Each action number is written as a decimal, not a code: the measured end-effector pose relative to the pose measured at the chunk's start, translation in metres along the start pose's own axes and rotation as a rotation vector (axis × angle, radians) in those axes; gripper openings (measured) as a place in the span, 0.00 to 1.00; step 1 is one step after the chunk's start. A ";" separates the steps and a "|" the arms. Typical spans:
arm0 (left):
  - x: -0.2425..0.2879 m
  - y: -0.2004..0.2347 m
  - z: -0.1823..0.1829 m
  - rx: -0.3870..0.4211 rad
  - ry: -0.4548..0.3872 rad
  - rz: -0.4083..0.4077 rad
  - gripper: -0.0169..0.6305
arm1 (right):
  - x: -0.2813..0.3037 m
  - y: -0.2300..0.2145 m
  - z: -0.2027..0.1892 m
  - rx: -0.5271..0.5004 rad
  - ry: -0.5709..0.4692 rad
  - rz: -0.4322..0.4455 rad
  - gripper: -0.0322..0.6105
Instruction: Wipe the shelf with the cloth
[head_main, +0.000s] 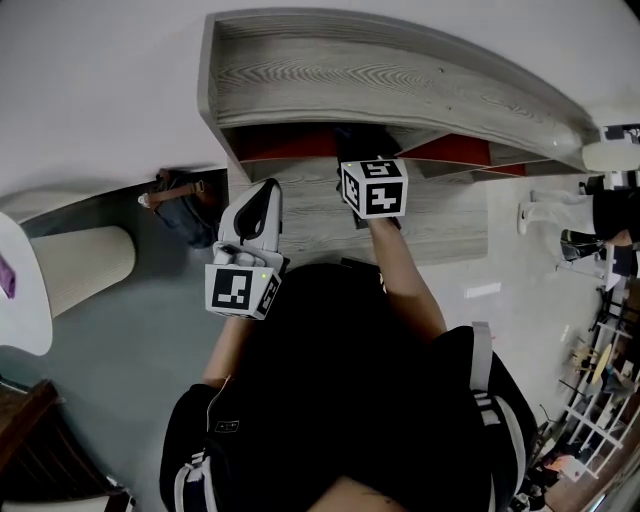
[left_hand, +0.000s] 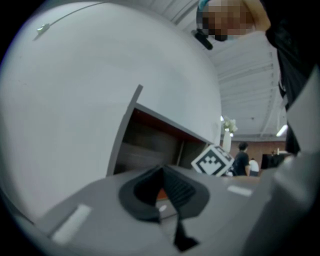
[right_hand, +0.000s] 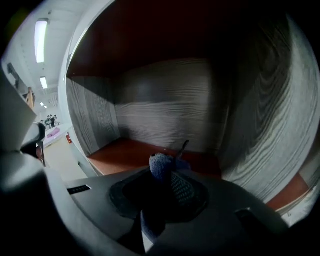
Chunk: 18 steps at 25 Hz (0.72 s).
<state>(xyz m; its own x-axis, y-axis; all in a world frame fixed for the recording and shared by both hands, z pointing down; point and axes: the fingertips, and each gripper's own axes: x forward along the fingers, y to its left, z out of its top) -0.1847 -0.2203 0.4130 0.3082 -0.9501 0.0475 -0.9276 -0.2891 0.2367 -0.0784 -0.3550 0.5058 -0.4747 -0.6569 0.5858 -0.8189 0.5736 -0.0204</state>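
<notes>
Shelf (right_hand: 165, 115) surrounds right hand-held gripper (right_hand: 167, 175) clamping cloth (right_hand: 159, 164).

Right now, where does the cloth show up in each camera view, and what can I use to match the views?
Head view: the cloth is not visible.
Left gripper view: not in it.
Right gripper view: lower centre, the blue-grey cloth is pinched in the right gripper.
Shared landmark: the grey wood-grain shelf with red-brown lining, at top centre, at centre, and filling the frame.

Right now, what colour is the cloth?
Blue-grey cloth, clearest in the right gripper view.
</notes>
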 end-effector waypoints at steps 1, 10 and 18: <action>-0.002 0.001 0.000 -0.001 -0.002 0.004 0.03 | 0.001 0.005 0.001 -0.007 0.000 0.008 0.13; -0.025 0.016 0.003 -0.009 -0.017 0.061 0.03 | 0.014 0.055 0.010 -0.077 0.008 0.103 0.13; -0.042 0.025 0.007 -0.002 -0.032 0.102 0.03 | 0.022 0.085 0.013 -0.133 0.016 0.162 0.13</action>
<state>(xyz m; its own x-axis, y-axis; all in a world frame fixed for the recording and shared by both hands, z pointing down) -0.2223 -0.1881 0.4101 0.2054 -0.9778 0.0404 -0.9534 -0.1906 0.2340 -0.1632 -0.3272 0.5063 -0.5904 -0.5436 0.5967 -0.6822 0.7311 -0.0090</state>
